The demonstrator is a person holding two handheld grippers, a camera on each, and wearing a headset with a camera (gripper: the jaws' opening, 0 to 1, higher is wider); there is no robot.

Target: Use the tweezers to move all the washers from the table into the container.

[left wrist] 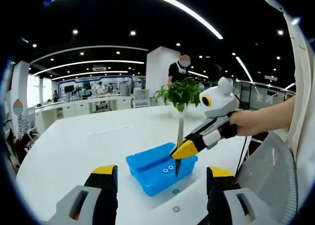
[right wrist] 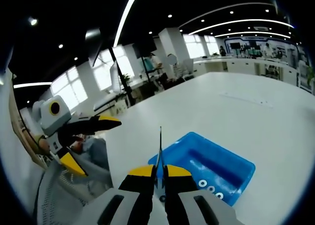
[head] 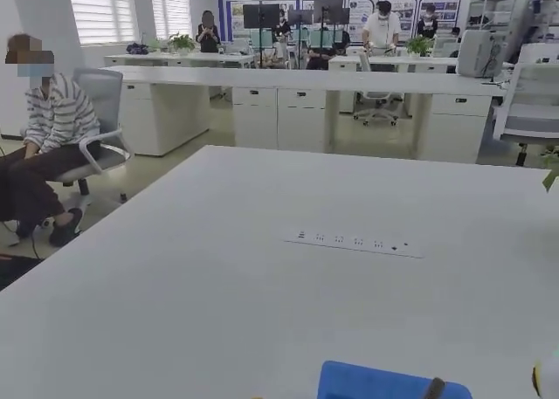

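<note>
Blue container [left wrist: 160,178] sits on the white worktop [left wrist: 98,146], washers [left wrist: 167,169] inside and two just beside it. The right tool [left wrist: 183,150] is clamped on the tweezers [left wrist: 179,136], upright, tips down in the container; the left tool [left wrist: 161,175] gapes wide, empty.

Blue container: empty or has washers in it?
Not empty: washers lie on the container floor; two more sit on the table beside it.
</note>
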